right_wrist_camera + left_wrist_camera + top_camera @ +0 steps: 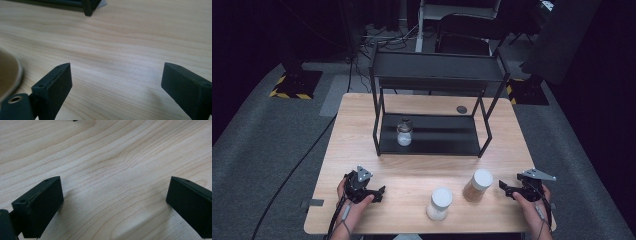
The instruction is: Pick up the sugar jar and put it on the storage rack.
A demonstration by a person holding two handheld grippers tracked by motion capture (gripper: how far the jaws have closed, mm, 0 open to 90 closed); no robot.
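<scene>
Two white-lidded jars stand near the table's front edge: one with white contents [439,203] and, to its right, one with brown contents [477,185]. A small glass jar [404,132] sits on the lower shelf of a black metal rack [432,142]. My left gripper [374,192] rests at the front left, open over bare wood [115,202]. My right gripper [506,189] is at the front right, pointing toward the brown jar and a little apart from it. It is open with nothing between its fingers [116,82]. The brown jar's edge [7,75] shows just left of its left jaw.
The wooden table [422,172] has open room between the rack and the jars. A small dark disc [461,109] lies behind the rack. A rack foot [87,10] stands ahead of my right gripper. Cables and a chair lie on the floor beyond.
</scene>
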